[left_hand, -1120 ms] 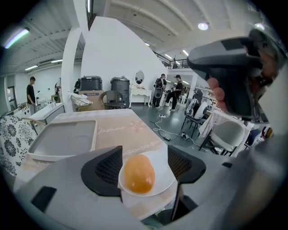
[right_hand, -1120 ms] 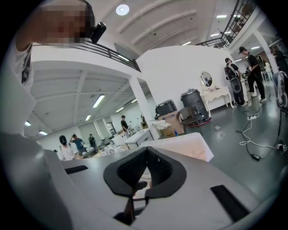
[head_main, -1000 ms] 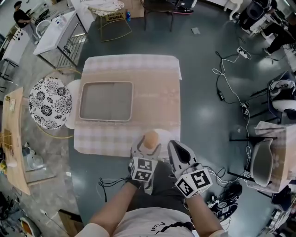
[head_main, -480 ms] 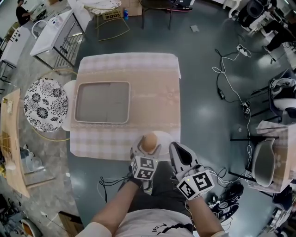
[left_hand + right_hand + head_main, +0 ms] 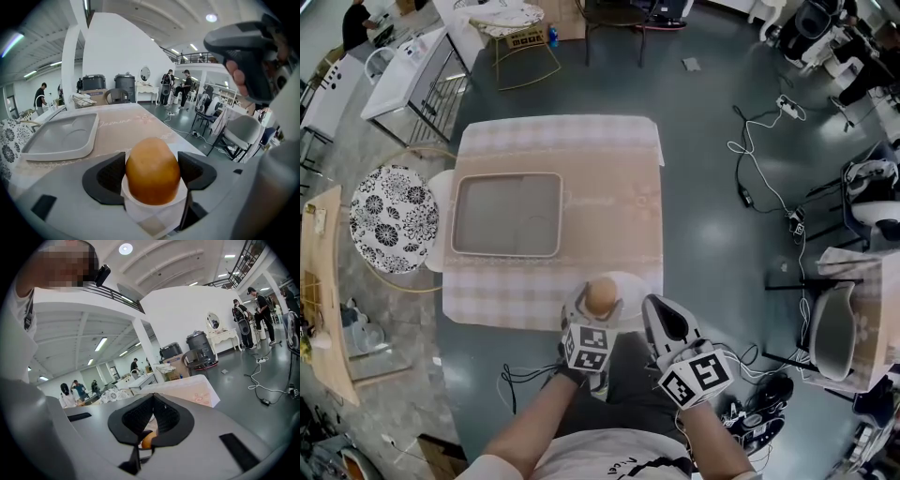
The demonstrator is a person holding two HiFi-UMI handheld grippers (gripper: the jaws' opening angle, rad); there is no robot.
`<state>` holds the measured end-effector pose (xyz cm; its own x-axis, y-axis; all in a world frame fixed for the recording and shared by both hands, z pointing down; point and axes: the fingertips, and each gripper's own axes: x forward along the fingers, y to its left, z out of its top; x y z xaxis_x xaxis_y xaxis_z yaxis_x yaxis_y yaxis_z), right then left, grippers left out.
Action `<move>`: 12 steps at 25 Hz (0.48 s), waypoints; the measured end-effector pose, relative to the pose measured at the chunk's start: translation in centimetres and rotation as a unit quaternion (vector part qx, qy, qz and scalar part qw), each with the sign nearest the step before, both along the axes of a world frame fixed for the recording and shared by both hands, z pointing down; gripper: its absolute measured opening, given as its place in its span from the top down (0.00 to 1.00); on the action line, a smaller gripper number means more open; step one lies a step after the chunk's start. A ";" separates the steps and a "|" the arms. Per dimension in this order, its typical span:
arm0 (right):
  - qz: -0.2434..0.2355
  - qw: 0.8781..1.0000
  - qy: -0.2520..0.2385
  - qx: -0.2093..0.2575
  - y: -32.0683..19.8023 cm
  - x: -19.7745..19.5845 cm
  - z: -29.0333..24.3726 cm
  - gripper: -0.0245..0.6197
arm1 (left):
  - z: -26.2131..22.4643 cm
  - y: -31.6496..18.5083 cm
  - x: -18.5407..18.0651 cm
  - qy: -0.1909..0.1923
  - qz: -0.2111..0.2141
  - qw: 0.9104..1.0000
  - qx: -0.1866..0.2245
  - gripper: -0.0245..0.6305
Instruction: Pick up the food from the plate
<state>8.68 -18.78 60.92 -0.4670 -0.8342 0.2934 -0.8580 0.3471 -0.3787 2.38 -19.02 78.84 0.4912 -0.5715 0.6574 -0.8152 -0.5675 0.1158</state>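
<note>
An orange-brown, egg-shaped piece of food (image 5: 600, 294) stands on a small white plate (image 5: 632, 280) at the near edge of the table. My left gripper (image 5: 600, 304) is open, with one jaw on each side of the food. In the left gripper view the food (image 5: 152, 168) fills the gap between the dark pads (image 5: 107, 177), and it still rests on the plate (image 5: 137, 200). My right gripper (image 5: 656, 307) hangs just right of the plate, off the table's edge, shut and holding nothing. In the right gripper view a sliver of the food (image 5: 147, 440) shows under its closed pads.
A grey rectangular tray (image 5: 508, 214) lies on the left of the checked tablecloth (image 5: 614, 187). A round patterned stool (image 5: 397, 219) stands left of the table. Cables (image 5: 759, 178) trail over the floor to the right, near a chair (image 5: 832, 330).
The left jaws stay round the food on the plate; the head view has shifted a little. The right gripper has hardly moved.
</note>
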 end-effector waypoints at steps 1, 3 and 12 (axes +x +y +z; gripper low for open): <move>-0.001 1.000 0.000 0.001 0.0 -0.1 -0.3 0.94 | -0.7 0.0 0.0 0.006 0.000 1.000 0.001 0.45; -0.004 1.000 0.000 0.003 0.0 -0.3 -1.1 0.94 | -2.2 0.1 -0.1 0.018 0.002 1.000 0.000 0.45; -0.010 1.000 0.004 0.014 0.5 -1.2 -6.1 0.94 | -11.0 1.0 -0.5 0.059 0.009 0.998 0.021 0.45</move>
<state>7.51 -18.26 54.77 -0.4814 -0.8327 0.2737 -0.8538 0.3748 -0.3614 1.90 -17.99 67.83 0.5743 -0.5874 0.5702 -0.7866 -0.5890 0.1853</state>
